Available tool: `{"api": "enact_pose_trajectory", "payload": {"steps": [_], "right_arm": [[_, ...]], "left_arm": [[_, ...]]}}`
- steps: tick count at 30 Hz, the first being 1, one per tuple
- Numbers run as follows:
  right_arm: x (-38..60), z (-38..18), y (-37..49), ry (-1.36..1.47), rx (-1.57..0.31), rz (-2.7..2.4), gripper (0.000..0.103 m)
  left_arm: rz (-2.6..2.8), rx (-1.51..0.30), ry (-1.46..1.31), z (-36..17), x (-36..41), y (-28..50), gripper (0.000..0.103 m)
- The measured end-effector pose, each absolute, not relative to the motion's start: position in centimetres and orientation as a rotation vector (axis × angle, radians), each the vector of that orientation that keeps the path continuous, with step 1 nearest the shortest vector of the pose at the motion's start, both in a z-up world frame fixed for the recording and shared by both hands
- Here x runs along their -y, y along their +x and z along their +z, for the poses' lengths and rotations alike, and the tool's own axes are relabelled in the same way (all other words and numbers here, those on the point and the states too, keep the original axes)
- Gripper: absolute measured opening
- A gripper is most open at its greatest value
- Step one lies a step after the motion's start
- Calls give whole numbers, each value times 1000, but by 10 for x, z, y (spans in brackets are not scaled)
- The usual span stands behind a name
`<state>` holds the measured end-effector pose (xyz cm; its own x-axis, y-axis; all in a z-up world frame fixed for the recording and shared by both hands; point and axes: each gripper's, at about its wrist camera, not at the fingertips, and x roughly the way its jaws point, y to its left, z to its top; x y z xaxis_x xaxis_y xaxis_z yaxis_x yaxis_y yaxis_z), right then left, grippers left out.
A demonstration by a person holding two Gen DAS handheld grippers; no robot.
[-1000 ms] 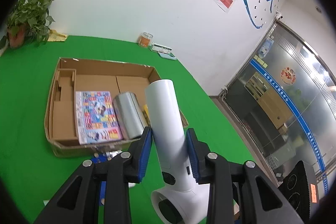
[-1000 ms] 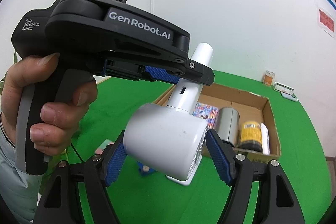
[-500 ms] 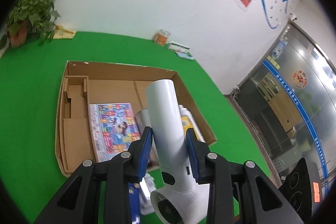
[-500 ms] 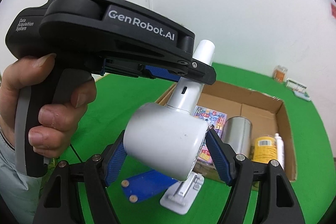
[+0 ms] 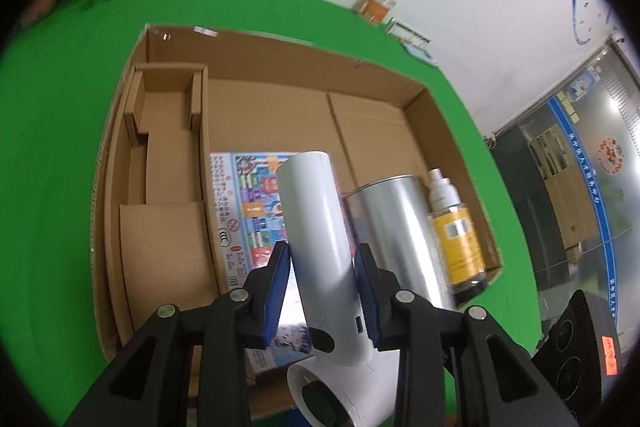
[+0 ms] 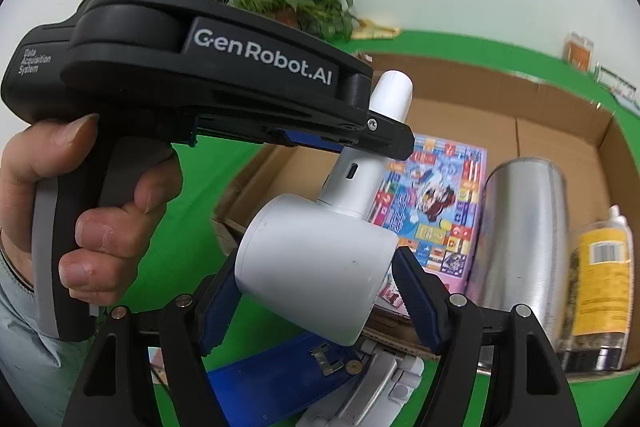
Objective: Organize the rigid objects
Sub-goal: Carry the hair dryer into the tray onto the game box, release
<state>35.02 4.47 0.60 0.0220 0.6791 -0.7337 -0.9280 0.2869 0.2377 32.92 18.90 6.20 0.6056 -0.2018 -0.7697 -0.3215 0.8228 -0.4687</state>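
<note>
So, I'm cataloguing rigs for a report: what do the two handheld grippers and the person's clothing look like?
Both grippers are black plastic with blue ribbed pads and silver screws at the finger joints. The left gripper has a pistol-style grip with a grey strip, white "GenRobot.AI" and "Data Acquisition System" lettering, and round lenses on top. The right gripper shows the same fingers. The person's sleeve is pale grey-blue.

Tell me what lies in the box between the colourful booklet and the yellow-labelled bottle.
A silver metal cylinder lies on its side between the booklet and the bottle, clearest in the right wrist view.

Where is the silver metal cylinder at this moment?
The silver cylinder lies in the cardboard box, between the colourful booklet and the yellow-labelled bottle.
</note>
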Motion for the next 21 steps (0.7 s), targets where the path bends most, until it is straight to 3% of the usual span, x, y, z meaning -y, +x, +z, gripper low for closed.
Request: {"api": "enact_pose_trajectory", "payload": {"steps": [9,14,16,18,19,20,21], "right_arm": [[-72,-34,372,-313,-1044,1293,72],[-70,-31,366,-319,-979,1319,79],[-55,-19,357,-317,-901,1338,90],[-26,-5,341,-321,-776,1332,100],[-14,0,336,-319,-726,1318,102],[1,7,327,-314,-680,1301,102],[20,9,319,-311,-647,1279,102]], "left_arm": [[180,-1022,-575,35,-194,329,32],[292,-974,-440,57,-182,306,32],[376,-904,-363,77,-171,287,33],[468,-799,-290,101,-151,254,49],[516,-758,-261,109,-140,241,76],[589,-693,-212,119,-123,220,94],[620,-650,-182,123,-113,208,96]]}}
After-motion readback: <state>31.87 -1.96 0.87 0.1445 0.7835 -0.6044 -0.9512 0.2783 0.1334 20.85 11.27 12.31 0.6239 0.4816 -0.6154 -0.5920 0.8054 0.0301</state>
